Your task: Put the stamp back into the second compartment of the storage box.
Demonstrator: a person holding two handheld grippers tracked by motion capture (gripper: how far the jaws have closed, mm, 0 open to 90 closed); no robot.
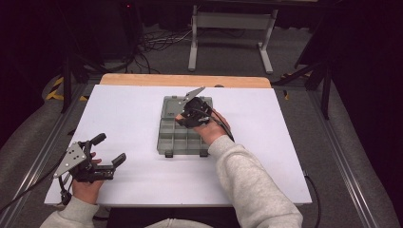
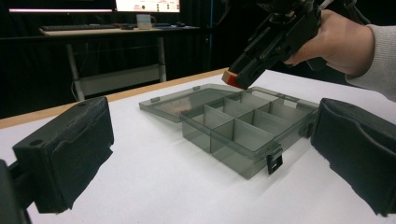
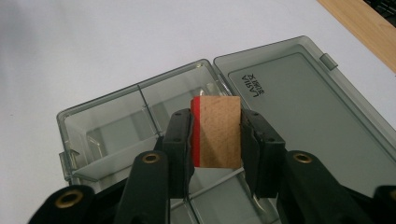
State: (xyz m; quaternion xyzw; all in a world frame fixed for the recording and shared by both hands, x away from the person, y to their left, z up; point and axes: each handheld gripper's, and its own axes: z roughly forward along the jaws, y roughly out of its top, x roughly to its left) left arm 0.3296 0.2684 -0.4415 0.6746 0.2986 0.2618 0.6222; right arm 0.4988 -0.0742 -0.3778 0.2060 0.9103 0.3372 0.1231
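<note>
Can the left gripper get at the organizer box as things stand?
Probably yes. The left gripper stands open at the near left, with bare white table between it and the organizer box. The right gripper, holding a wooden block, hangs over the box's far half.

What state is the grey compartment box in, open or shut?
Open. The compartment box has its lid folded back flat on the table, leaving the dividers exposed.

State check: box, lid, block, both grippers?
organizer box: open, compartments in view look empty
lid: folded flat on the table
wooden block: red on one face, clamped, held above the box
right gripper: shut on the block
left gripper: open, holding nothing, off to the left of the box
</note>
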